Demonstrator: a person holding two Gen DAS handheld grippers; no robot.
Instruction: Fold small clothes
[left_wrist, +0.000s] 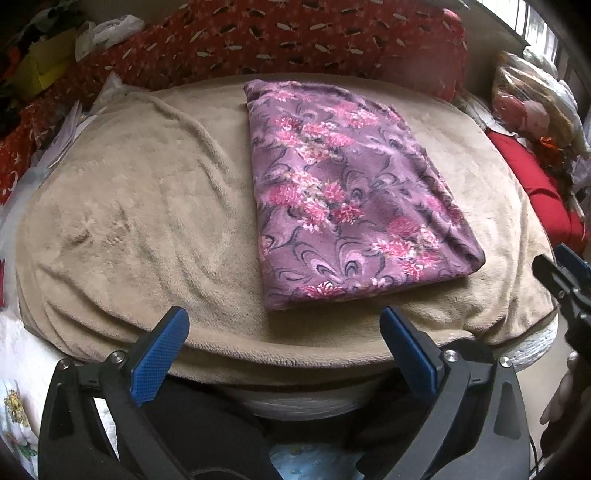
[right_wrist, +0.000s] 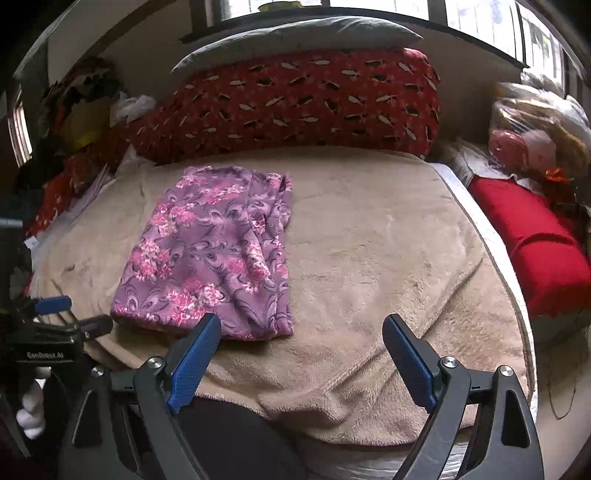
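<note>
You are looking at a soft matt purple floral cloth garment (left_wrist: 351, 192) lying on a plush, fuzzy beige fleece blanket (left_wrist: 140, 206); blue gripper pads (left_wrist: 160, 356) are showing textured rubbery faces.

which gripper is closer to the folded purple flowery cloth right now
Right, judging by its own view. The right gripper has one fingertip at the folded purple cloth's near edge; the left gripper hangs open just short of it.

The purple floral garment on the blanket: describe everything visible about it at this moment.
The purple floral garment is soft fabric printed with pink flower clusters and dark swirls. It lies flat, folded into a rough rectangle, on the beige fleece blanket. Its right side shows layered folds and wrinkles in the right wrist view. Nothing grips it: the left gripper and right gripper are both open, near its front edge.
</note>
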